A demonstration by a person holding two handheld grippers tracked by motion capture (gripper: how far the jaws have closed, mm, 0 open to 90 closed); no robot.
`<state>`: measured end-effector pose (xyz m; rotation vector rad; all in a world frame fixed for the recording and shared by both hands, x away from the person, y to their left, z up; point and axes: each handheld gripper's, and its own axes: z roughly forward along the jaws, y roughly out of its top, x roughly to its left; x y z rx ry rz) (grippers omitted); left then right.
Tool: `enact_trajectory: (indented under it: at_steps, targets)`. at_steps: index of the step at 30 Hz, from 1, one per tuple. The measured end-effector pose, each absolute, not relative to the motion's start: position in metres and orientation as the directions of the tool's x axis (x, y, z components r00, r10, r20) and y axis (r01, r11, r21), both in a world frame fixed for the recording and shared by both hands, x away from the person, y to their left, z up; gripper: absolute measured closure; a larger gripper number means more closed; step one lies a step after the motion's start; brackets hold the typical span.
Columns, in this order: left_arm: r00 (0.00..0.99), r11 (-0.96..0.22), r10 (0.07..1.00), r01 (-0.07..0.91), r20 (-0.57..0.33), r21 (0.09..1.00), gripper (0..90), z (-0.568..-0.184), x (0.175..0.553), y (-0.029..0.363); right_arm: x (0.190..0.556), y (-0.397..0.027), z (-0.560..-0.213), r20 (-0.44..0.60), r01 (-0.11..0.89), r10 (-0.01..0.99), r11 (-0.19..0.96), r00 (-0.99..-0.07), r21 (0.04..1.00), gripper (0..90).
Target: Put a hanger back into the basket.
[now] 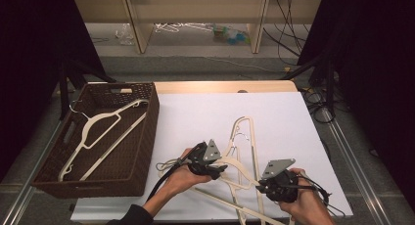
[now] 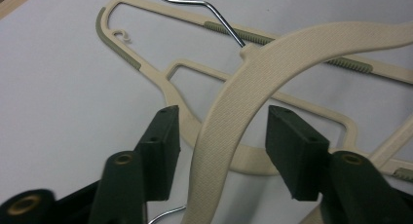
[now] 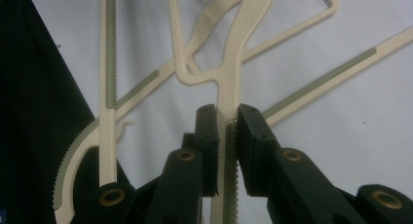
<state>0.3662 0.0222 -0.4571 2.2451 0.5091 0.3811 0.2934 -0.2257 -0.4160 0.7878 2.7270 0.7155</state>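
Two cream plastic hangers lie crossed on the white table [image 1: 279, 112]. The top hanger [image 2: 253, 73] has a wide textured arm and a metal hook [image 2: 219, 17]; it rests over the thinner hanger [image 2: 160, 78]. My left gripper [image 2: 221, 136] is open, its jaws on either side of that wide arm with a gap on each side. In the high view the left gripper [image 1: 215, 168] sits near the hangers' necks. My right gripper [image 3: 226, 121] is shut on the narrow ridged arm of a hanger [image 3: 234, 53], at the table's near edge [image 1: 262, 186].
A dark wicker basket [image 1: 149, 132] stands at the table's left with one cream hanger [image 1: 105, 120] inside. A second hanger arm [image 3: 107, 87] runs beside the right gripper, close to the table's edge. Cables trail from both grippers.
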Motion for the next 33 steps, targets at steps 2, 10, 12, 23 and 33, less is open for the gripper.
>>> enact_trajectory:
  at_steps: [2,10,12,23,33]
  targets:
    - [0.881,-0.614,0.462,0.232,0.105,0.754,52.7,-0.457,0.367,0.023,0.293,-0.226,-0.416,-0.073,0.438,0.545,0.74,-0.835,0.511,80.2]
    - [0.91,-0.635,0.396,0.174,0.124,0.753,65.0,-0.446,0.367,0.031,0.296,-0.228,-0.416,-0.096,0.393,0.511,0.756,-0.854,0.523,80.3]
    - [0.916,-0.648,0.379,0.16,0.133,0.745,66.7,-0.442,0.365,0.034,0.294,-0.228,-0.414,-0.096,0.391,0.507,0.759,-0.857,0.52,80.4]
    - [0.933,-0.665,0.319,0.097,0.165,0.741,73.7,-0.417,0.351,0.05,0.3,-0.24,-0.409,-0.088,0.38,0.539,0.69,-0.838,0.616,61.1]
    - [0.941,-0.587,0.331,0.145,0.072,0.797,84.4,-0.401,0.338,0.065,0.3,-0.251,-0.388,-0.108,0.33,0.602,0.569,-0.791,0.753,45.4]
